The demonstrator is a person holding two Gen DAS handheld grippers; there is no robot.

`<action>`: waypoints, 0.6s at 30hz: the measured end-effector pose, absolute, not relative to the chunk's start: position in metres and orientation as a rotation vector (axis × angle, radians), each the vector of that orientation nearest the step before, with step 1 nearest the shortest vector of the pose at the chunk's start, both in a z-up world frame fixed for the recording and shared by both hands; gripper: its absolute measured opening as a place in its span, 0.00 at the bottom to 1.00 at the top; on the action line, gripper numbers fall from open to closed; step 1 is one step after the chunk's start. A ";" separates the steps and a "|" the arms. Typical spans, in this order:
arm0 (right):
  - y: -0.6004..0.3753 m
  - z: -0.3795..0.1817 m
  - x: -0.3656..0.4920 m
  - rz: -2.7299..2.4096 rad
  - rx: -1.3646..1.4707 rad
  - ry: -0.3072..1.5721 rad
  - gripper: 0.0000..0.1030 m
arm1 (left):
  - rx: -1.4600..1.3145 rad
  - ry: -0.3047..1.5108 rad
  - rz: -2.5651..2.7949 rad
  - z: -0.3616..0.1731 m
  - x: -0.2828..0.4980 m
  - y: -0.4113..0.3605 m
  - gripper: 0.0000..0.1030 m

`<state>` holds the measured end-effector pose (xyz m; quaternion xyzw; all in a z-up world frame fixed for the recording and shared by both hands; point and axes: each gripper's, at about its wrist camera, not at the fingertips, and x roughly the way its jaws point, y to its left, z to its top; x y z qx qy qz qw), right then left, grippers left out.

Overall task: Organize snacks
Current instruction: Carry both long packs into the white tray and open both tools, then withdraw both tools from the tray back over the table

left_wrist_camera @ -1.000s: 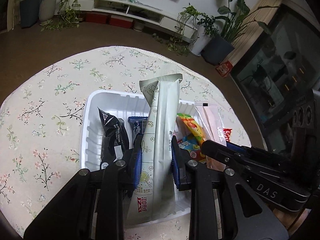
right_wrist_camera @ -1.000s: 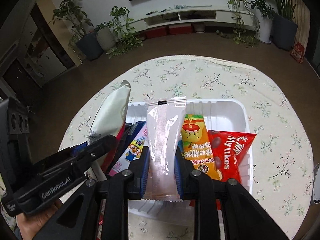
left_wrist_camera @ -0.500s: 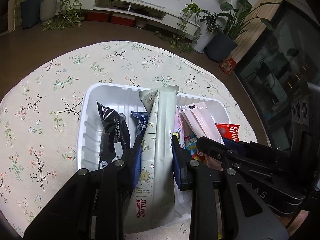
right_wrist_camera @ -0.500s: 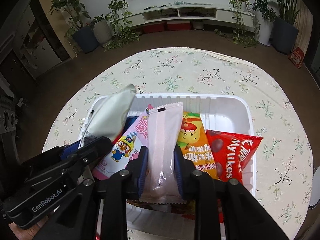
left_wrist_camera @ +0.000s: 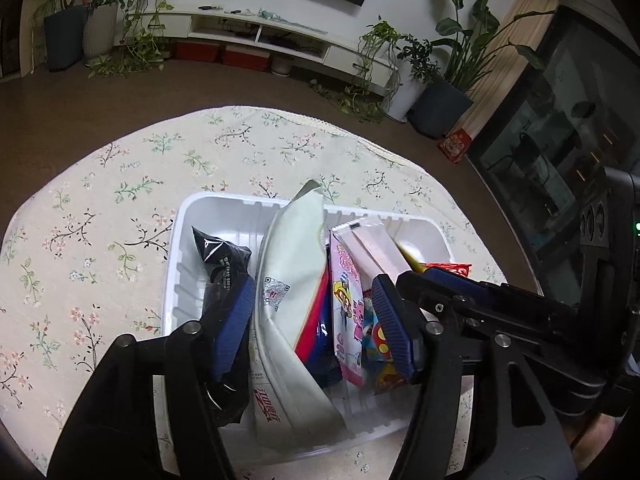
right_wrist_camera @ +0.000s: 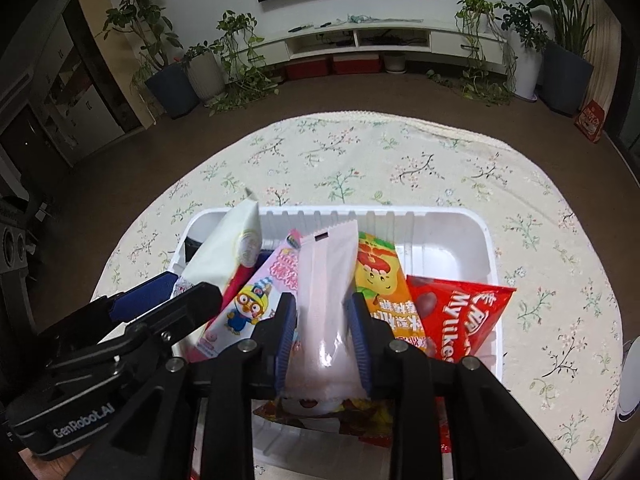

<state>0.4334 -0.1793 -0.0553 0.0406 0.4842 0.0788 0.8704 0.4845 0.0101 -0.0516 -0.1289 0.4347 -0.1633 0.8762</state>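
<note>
A white plastic tray (left_wrist_camera: pixel 208 204) (right_wrist_camera: pixel 456 216) sits on the flowered tablecloth and holds several snack packs. My left gripper (left_wrist_camera: pixel 310 322) is open, its fingers apart around a pale green pack (left_wrist_camera: pixel 288 264) that leans in the tray, no longer pinched. That pack also shows in the right wrist view (right_wrist_camera: pixel 228 248). My right gripper (right_wrist_camera: pixel 324 330) is shut on a pale pink pack (right_wrist_camera: pixel 326 280), held over the tray; it shows in the left wrist view too (left_wrist_camera: pixel 374 248). Beside it lie a cartoon penguin pack (right_wrist_camera: pixel 256 300), an orange pack (right_wrist_camera: pixel 384 280) and a red Mylikes pack (right_wrist_camera: pixel 460 312).
A black pack (left_wrist_camera: pixel 224 264) lies at the tray's left end. The round table's edge (right_wrist_camera: pixel 360 114) curves all around the tray, with brown floor beyond. A TV shelf and potted plants stand along the far wall. A white object (right_wrist_camera: pixel 630 380) sits at the table's right edge.
My left gripper has opened and let go of the pale green pack, which now leans in the tray. My right gripper has lowered the pink pack closer into the tray.
</note>
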 end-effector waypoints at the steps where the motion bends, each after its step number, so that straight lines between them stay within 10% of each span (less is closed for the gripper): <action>1: -0.181 -0.053 0.433 0.159 0.086 1.006 0.34 | -0.265 0.901 -0.342 -0.049 0.483 0.011 0.60; 18: -0.242 -0.005 0.318 0.217 0.235 0.792 0.76 | -0.276 0.743 -0.346 -0.007 0.359 0.063 1.00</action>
